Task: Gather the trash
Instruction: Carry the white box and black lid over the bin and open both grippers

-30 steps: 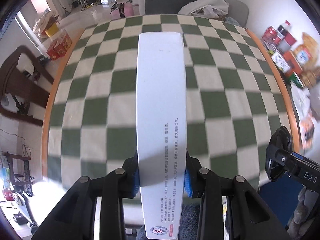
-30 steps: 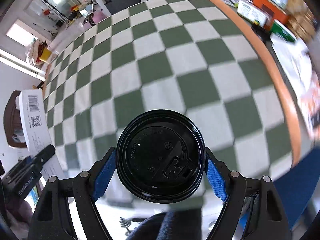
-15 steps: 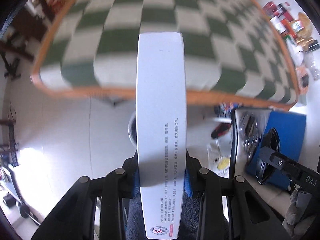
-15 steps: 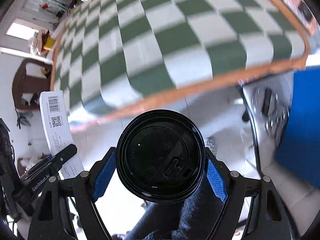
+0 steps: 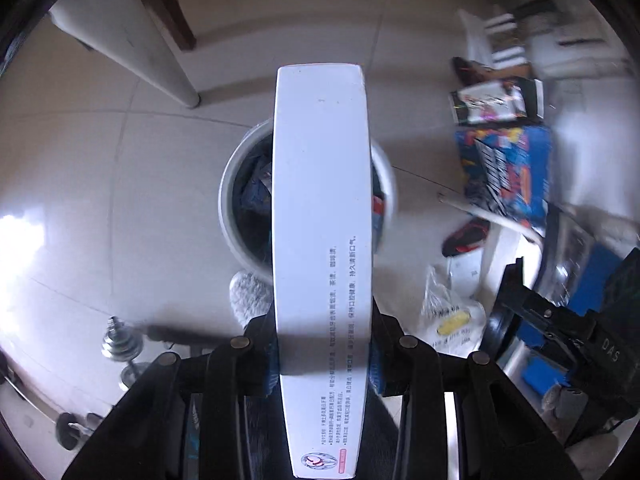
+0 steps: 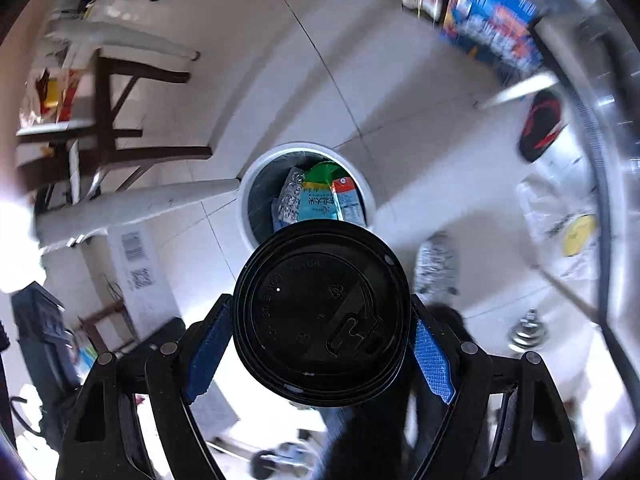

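Trash is in hand, none dropped yet — the left gripper [image 5: 323, 354] clamps a long white carton [image 5: 322, 216], the right gripper [image 6: 322, 338] a black-lidded cup [image 6: 321, 314], both poised above the part-filled white bin [image 6: 244, 196] — release remains

Bright daylight, floor glare, edges blurred/warped

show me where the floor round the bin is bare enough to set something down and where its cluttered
Bare tile lies left of the bin, between it and the white table leg, and beyond the bin. It is crowded on the other side: a blue box, a dark shoe and a plastic bag. A dumbbell sits near left.
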The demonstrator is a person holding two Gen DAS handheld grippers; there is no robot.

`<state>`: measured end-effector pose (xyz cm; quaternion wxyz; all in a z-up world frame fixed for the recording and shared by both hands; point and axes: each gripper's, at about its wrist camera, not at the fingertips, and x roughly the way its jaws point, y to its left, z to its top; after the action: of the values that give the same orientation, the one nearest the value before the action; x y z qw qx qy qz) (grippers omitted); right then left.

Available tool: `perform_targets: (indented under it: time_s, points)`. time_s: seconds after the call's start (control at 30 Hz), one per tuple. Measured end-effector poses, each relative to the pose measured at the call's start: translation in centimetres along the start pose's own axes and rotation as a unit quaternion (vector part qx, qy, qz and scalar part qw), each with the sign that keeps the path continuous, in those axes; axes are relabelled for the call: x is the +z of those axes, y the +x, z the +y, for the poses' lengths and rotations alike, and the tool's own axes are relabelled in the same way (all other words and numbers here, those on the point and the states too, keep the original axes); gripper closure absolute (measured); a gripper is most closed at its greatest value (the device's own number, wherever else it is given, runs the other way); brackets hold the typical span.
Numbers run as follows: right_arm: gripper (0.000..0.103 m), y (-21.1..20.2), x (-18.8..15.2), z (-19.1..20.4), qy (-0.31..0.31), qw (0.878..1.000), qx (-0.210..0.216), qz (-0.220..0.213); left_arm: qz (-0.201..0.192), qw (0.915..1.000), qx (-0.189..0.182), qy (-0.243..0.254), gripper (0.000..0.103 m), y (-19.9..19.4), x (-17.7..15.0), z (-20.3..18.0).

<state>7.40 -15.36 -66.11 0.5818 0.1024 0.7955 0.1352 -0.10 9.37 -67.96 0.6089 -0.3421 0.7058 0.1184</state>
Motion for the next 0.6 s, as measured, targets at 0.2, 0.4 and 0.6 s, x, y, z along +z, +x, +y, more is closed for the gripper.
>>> perform_targets:
  time_s: [0.2, 0.4, 0.6]
  points:
    - [0.017, 12.2, 5.4, -1.0, 0.016, 0.999, 0.029, 0.030, 0.027, 0.9993, -0.018, -0.018, 0.054, 7.0, 4.3, 2.2]
    - [0.001, 18.5, 8.2, -0.7, 0.022, 0.997, 0.056, 0.054, 0.005, 0.9995, 0.006, -0.029, 0.004, 7.7, 4.7, 4.2]
    - [0.000, 18.4, 7.7, 0.4, -0.019, 0.999, 0.017, 0.040, -0.033, 0.9968, 0.066, -0.031, 0.000, 5.0, 2.3, 5.9]
